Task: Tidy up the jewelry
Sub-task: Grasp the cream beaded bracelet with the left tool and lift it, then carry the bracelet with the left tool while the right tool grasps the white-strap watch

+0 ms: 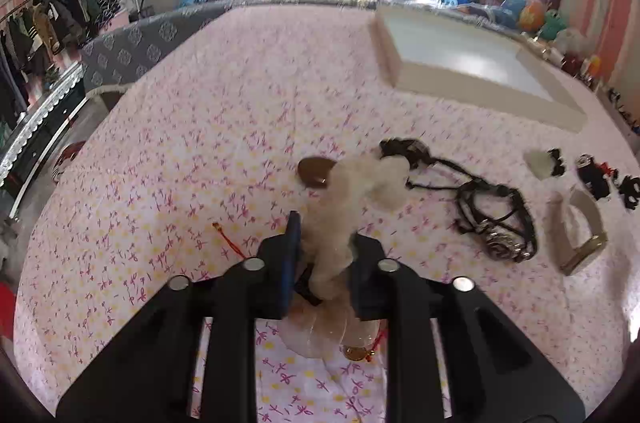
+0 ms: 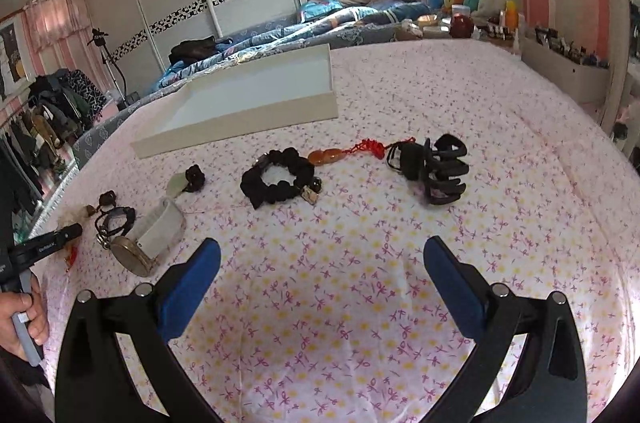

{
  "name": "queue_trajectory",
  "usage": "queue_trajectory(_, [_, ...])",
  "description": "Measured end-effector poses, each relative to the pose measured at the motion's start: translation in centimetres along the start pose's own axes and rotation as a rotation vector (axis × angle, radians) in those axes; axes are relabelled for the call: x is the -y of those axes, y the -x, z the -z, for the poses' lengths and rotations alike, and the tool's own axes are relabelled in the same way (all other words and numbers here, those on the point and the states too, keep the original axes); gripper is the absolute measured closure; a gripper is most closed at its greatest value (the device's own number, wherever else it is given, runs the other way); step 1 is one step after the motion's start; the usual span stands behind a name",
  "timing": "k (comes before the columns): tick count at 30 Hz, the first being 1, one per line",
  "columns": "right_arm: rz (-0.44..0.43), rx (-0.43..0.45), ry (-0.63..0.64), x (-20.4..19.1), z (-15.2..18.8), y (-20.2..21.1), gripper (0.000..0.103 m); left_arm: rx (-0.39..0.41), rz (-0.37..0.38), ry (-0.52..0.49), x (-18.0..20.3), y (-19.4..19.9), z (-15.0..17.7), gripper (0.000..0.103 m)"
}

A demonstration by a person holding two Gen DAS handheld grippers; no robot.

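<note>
My left gripper (image 1: 322,243) is shut on a fluffy white pom-pom charm (image 1: 352,191) and holds it above the floral sheet; a brown bead (image 1: 316,172) is at its far end. A black cord bracelet (image 1: 496,215), a watch (image 1: 576,231) and small black clips (image 1: 596,175) lie to its right. My right gripper (image 2: 320,283) is open and empty above the sheet. Ahead of it lie a black scrunchie (image 2: 276,183), an amber pendant on red cord (image 2: 328,156) and a black claw clip (image 2: 436,171). The white tray (image 2: 240,119) stands beyond; it also shows in the left wrist view (image 1: 480,91).
The left gripper (image 2: 48,247) and the hand holding it show at the right wrist view's left edge. A watch (image 2: 144,243) and a black bracelet (image 2: 114,219) lie near it. A red cord (image 1: 230,243) lies left of the left fingers. Shelves with small items (image 2: 560,55) line the right side.
</note>
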State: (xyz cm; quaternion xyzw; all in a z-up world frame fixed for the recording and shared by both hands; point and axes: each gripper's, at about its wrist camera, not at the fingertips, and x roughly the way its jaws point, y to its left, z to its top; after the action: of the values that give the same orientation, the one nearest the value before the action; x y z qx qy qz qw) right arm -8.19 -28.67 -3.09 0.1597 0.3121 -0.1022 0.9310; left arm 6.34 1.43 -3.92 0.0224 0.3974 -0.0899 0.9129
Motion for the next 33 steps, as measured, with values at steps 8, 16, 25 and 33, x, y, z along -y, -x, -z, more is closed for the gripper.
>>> queue_trajectory(8, [-0.002, 0.024, 0.049, -0.1, -1.9, -0.1, 0.002, 0.068, 0.041, -0.028, 0.6, 2.1, -0.5, 0.096])
queue_trajectory(16, [-0.001, 0.028, 0.114, -2.4, -2.2, 0.2, 0.002, 0.113, 0.044, -0.013, -0.1, 3.8, -1.9, 0.096])
queue_trajectory(25, [-0.018, 0.024, 0.131, -4.0, -2.4, -0.2, 0.018, 0.087, 0.069, -0.005, -0.5, 2.8, -1.5, 0.096])
queue_trajectory(33, [0.047, 0.012, 0.102, -2.1, -3.6, -1.5, 0.024, 0.112, 0.048, -0.027, -1.3, 3.4, -2.6, 0.096])
